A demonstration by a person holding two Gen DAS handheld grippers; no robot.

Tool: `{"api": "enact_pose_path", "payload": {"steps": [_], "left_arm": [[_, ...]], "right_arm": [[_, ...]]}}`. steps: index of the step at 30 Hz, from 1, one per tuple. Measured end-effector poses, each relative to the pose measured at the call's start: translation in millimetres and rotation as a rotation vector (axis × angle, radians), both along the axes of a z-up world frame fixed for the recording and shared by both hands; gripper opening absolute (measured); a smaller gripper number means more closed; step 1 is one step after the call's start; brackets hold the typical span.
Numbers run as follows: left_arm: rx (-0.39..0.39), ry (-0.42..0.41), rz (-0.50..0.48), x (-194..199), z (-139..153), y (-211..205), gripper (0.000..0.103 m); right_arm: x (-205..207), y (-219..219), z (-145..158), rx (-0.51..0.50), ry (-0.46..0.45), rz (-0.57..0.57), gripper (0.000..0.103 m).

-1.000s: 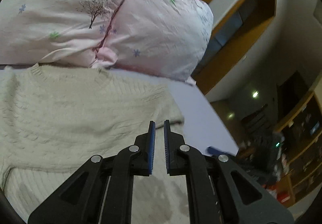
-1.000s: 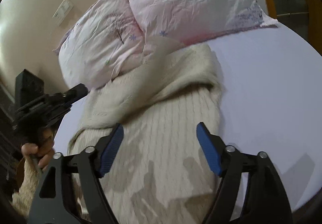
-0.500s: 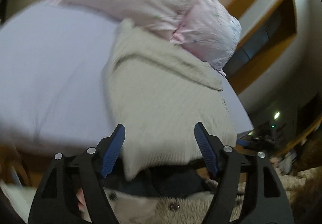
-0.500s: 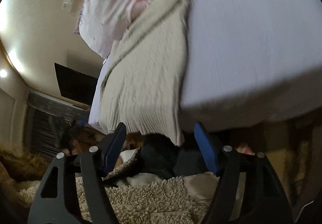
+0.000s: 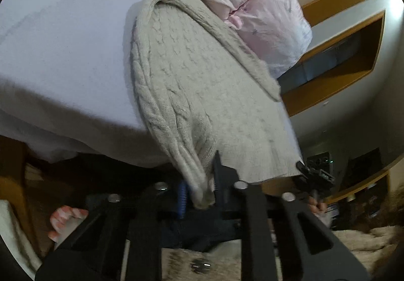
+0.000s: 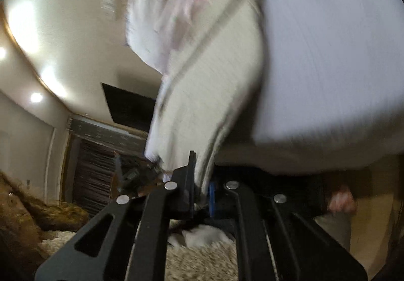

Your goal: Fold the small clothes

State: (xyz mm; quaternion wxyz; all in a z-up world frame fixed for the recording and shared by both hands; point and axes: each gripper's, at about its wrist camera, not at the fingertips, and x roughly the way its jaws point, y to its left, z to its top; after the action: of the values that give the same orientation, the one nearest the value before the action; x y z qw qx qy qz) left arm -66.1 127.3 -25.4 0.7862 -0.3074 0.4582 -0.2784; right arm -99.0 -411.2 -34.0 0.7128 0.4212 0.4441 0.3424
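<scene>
A cream cable-knit sweater (image 5: 202, 84) lies folded lengthwise on the lavender bed sheet (image 5: 63, 48), its hem hanging over the bed's near edge. My left gripper (image 5: 199, 192) is shut on the hem's left corner, where a folded sleeve bunches between the jaws. My right gripper (image 6: 200, 190) is shut on the hem's other corner; the sweater (image 6: 214, 84) shows blurred in the right wrist view. The right gripper also shows in the left wrist view (image 5: 313, 175), at the hem's right corner.
Pink floral pillows (image 5: 262, 3) sit at the head of the bed, behind the sweater's collar. A shaggy beige rug (image 6: 202, 260) covers the floor below the bed edge. A dark wall screen (image 6: 128, 109) and wooden shelving (image 5: 341, 53) stand beyond the bed.
Both grippers dropped to the bed's near edge and closed on the sweater's hem corners. Half a second ago both were open below the hem.
</scene>
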Motion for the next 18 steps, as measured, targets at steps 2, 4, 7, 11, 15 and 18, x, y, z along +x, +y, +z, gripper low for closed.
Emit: {"api": "enact_pose_path", "payload": {"steps": [2, 4, 7, 11, 15, 18], "left_arm": [[0.004, -0.059, -0.011, 1.8, 23.1, -2.2, 0.013], [0.02, -0.129, -0.022, 13.8, 51.4, -5.5, 0.013], [0.091, -0.275, 0.008, 57.8, 104.4, -13.8, 0.013], [0.15, -0.364, 0.167, 150.7, 141.1, -23.1, 0.013], [0.269, -0.256, 0.264, 256.4, 113.2, -44.1, 0.013], [0.251, -0.107, 0.256, 296.3, 79.8, -52.7, 0.013]], "right_arm": [[7.1, -4.2, 30.5, -0.006, -0.096, -0.03, 0.007], [24.5, -7.0, 67.1, -0.021, -0.206, -0.058, 0.007], [68.4, -3.5, 117.5, -0.05, -0.351, -0.105, 0.007], [153.4, 3.7, 145.4, -0.099, -0.421, -0.251, 0.007], [242.7, 8.1, 107.7, -0.209, -0.242, -0.449, 0.007], [281.3, 13.2, 74.8, -0.315, -0.106, -0.488, 0.011]]}}
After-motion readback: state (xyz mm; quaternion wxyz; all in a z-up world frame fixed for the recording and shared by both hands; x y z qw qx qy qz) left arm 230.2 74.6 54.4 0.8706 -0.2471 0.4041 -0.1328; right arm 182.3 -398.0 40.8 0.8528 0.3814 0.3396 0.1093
